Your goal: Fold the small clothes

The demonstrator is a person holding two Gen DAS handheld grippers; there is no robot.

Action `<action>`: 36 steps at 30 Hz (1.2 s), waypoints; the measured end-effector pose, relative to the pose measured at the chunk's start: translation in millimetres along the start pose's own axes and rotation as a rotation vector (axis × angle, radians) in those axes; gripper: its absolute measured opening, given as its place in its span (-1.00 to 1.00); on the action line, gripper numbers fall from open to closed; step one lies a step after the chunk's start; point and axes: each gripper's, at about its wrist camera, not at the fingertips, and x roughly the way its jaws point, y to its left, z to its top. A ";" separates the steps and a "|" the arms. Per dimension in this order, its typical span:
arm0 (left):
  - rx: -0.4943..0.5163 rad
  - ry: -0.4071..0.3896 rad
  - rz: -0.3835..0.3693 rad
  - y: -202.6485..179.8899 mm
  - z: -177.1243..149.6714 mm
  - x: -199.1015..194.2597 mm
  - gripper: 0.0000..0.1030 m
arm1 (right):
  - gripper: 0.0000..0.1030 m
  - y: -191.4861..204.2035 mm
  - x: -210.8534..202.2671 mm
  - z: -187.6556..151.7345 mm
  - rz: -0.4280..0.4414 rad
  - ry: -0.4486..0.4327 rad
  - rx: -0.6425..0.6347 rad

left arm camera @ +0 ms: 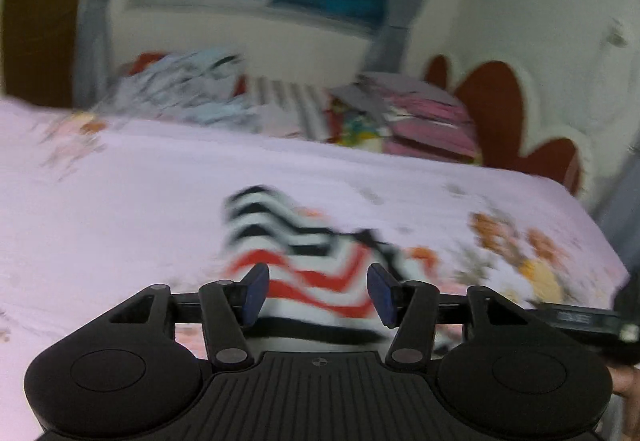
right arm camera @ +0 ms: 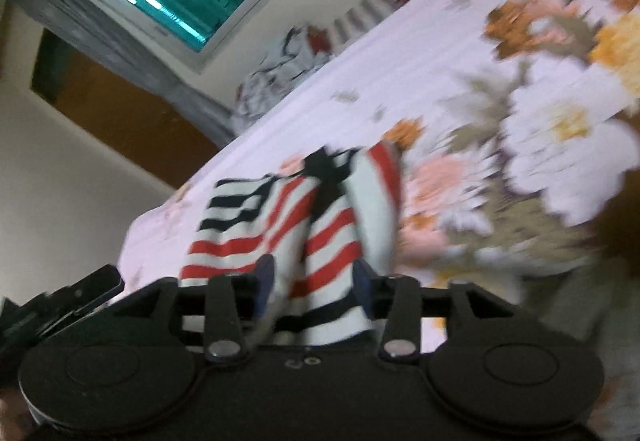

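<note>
1. Striped garment (left arm camera: 312, 261), red/black/white zigzag bands, lying bunched on the pink floral bedsheet (left arm camera: 120, 181); in the left wrist view sits dead centre, running from between the fingers out toward 11 o'clock.
2. Left gripper (left arm camera: 318, 291): jaws spread wide, blue pads either side of the cloth, not pinching. Released, hovering over the near edge of the garment; contact with the fabric not certain because of blur.
3. Right gripper (right arm camera: 314, 287): jaws also parted, striped cloth passing between them and over the body. Looks loose rather than clamped, but heavy motion blur, so low confidence.
4. Same garment (right arm camera: 288, 225) in the right wrist view: rumpled, two lobes with a dark seam between, extending toward 12 o'clock. Not flat, no clean fold line seen.
5. Progress judgement: early on this piece. Spread and fold both left to do.
6. Pile of folded items (left arm camera: 420, 117) at 1 o'clock on the far bed edge, probably finished pieces.
7. Loose crumpled heap (left arm camera: 188, 85) at 11 o'clock, likely waiting.
8. Overall: some done, more left.
</note>
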 end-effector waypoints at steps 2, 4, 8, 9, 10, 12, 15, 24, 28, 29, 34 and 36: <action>-0.043 0.039 0.025 27.4 -4.0 18.0 0.03 | 0.09 5.5 17.3 -0.1 0.010 0.029 0.004; -0.072 0.086 0.047 47.5 -15.3 36.2 0.03 | 0.09 10.4 34.6 0.0 0.012 0.068 0.004; -0.198 0.099 -0.072 68.7 -42.1 52.8 0.03 | 0.10 18.8 59.9 -2.6 -0.022 0.122 -0.019; -0.223 0.106 -0.084 72.7 -47.8 54.1 0.03 | 0.11 19.4 66.4 -3.1 -0.042 0.133 -0.019; -0.241 0.112 -0.088 75.9 -52.2 55.3 0.03 | 0.14 20.6 73.1 -4.5 -0.055 0.145 -0.021; -0.240 0.123 -0.098 71.2 -59.5 65.6 0.03 | 0.17 25.1 82.2 -7.0 -0.048 0.164 -0.027; -0.245 0.123 -0.115 73.4 -58.4 75.8 0.03 | 0.14 40.6 90.8 -9.5 -0.077 0.173 -0.095; -0.133 0.036 -0.178 51.7 -39.7 69.5 -0.35 | -0.65 106.4 62.5 -15.5 -0.157 0.041 -0.482; -0.022 0.072 -0.230 19.8 -29.6 77.5 -0.35 | -0.65 102.7 23.9 -14.0 -0.204 -0.065 -0.552; 0.002 0.105 -0.219 11.5 -30.0 84.8 -0.35 | -0.65 94.2 21.2 -12.0 -0.227 -0.076 -0.550; 0.185 0.191 -0.098 -32.1 -37.6 114.2 -0.35 | -0.65 26.4 46.7 -15.7 -0.311 -0.002 -0.415; 0.234 0.198 -0.069 -42.0 -36.3 114.5 -0.35 | -0.66 25.7 42.3 -15.3 -0.305 -0.018 -0.409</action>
